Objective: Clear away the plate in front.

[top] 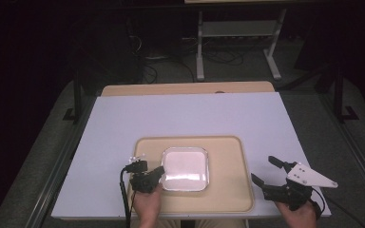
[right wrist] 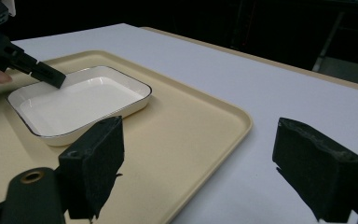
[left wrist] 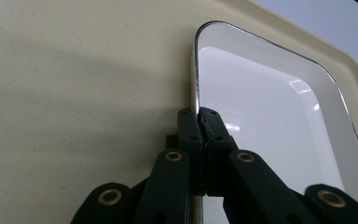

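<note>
A white dish (top: 185,168) sits on a beige tray (top: 228,190) at the lower centre of the high view, on a white table (top: 180,114). The left gripper (left wrist: 199,116) has its jaws clamped on the dish's left rim. At lower right, beside the tray, the right gripper (top: 268,173) holds its jaws wide apart, with nothing between them.
</note>
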Action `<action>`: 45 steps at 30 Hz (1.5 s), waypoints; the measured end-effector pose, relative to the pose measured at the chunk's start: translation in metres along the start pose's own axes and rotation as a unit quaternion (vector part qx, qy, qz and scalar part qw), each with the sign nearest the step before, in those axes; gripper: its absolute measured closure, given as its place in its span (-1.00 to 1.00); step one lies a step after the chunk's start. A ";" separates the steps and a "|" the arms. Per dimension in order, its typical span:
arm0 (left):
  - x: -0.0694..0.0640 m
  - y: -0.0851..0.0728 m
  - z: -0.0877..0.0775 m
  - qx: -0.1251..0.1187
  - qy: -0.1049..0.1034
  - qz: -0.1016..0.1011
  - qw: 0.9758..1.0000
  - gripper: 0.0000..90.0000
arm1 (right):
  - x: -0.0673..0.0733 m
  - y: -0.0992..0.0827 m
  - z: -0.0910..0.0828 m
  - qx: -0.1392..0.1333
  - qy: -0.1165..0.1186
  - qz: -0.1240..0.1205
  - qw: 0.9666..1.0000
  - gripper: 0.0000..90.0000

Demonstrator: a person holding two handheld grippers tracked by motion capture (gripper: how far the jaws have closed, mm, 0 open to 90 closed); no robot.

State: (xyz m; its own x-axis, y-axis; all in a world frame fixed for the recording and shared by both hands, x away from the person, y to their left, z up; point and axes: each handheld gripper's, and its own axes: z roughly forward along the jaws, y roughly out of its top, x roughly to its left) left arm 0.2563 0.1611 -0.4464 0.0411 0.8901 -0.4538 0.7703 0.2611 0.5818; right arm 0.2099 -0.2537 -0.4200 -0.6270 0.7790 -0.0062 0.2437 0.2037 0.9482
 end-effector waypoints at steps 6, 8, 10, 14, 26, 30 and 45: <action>-0.003 -0.001 0.000 -0.004 0.010 0.007 1.000 0.97 | -0.002 -0.001 0.000 -0.001 0.000 0.004 1.000 -0.65; -0.004 -0.002 0.000 -0.005 0.010 0.010 1.000 0.97 | -0.003 -0.002 -0.001 -0.002 -0.001 0.005 1.000 -0.65; -0.004 -0.002 0.000 -0.006 0.011 0.008 1.000 0.96 | -0.003 -0.002 -0.001 -0.002 0.000 0.006 1.000 -0.65; -0.005 -0.003 -0.001 -0.009 0.014 0.009 1.000 0.96 | -0.004 -0.002 0.000 -0.002 0.000 0.005 1.000 -0.65; -0.006 -0.007 -0.002 -0.015 0.020 0.011 1.000 0.95 | -0.003 -0.001 0.000 -0.001 0.000 0.003 1.000 -0.65; -0.006 -0.008 -0.002 -0.012 0.019 0.010 1.000 0.94 | -0.002 -0.001 0.000 0.000 0.000 0.002 1.000 -0.65; -0.004 -0.009 -0.009 -0.019 0.018 0.041 0.999 0.71 | -0.001 0.000 -0.001 -0.002 -0.001 0.001 1.000 -0.65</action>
State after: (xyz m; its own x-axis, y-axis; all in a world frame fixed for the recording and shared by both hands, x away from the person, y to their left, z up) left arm 0.2433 0.1585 -0.4440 0.0804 0.9219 -0.3789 0.7405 0.1992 0.6419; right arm 0.2100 -0.2548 -0.4199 -0.6256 0.7801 -0.0046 0.2415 0.1993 0.9497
